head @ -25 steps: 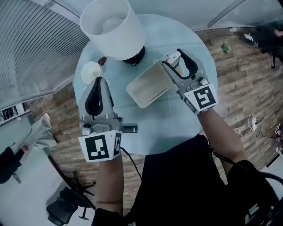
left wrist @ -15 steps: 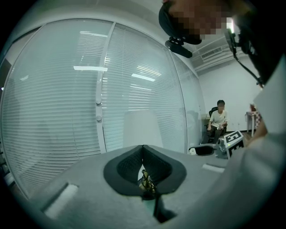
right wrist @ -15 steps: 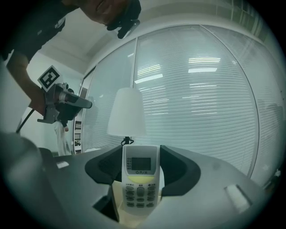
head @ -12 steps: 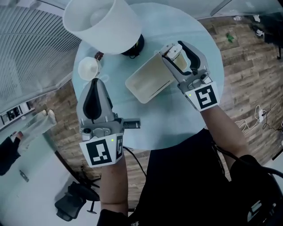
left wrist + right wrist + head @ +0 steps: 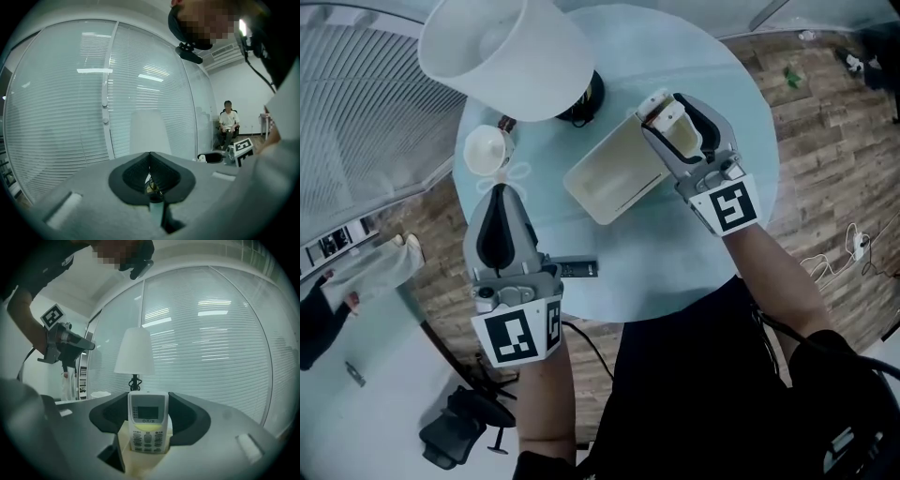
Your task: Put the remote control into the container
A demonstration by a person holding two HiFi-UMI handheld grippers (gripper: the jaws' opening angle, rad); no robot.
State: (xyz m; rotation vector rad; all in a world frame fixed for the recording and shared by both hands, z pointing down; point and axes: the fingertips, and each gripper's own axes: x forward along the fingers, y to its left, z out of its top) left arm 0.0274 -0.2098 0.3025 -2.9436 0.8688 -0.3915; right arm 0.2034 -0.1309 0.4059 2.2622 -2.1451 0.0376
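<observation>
A white remote control (image 5: 672, 125) with a small screen and buttons (image 5: 148, 427) stands upright between the jaws of my right gripper (image 5: 667, 111), which is shut on its two sides (image 5: 148, 395). It hangs at the right end of the cream rectangular container (image 5: 614, 173), which lies on the round glass table (image 5: 675, 272). My left gripper (image 5: 499, 189) hovers over the table's left side, away from the container. Its jaws meet at the tips (image 5: 150, 153) with nothing between them.
A lamp with a large white shade (image 5: 511, 52) and a black base (image 5: 586, 98) stands at the table's far side, a white cup (image 5: 487, 148) beside it. A small dark object (image 5: 574, 269) lies near the front edge. A person sits across the room (image 5: 228, 124).
The head view has shifted slightly, so the lamp and table sit differently in the picture. Both grippers stay about where they were, and the right one still holds the remote.
</observation>
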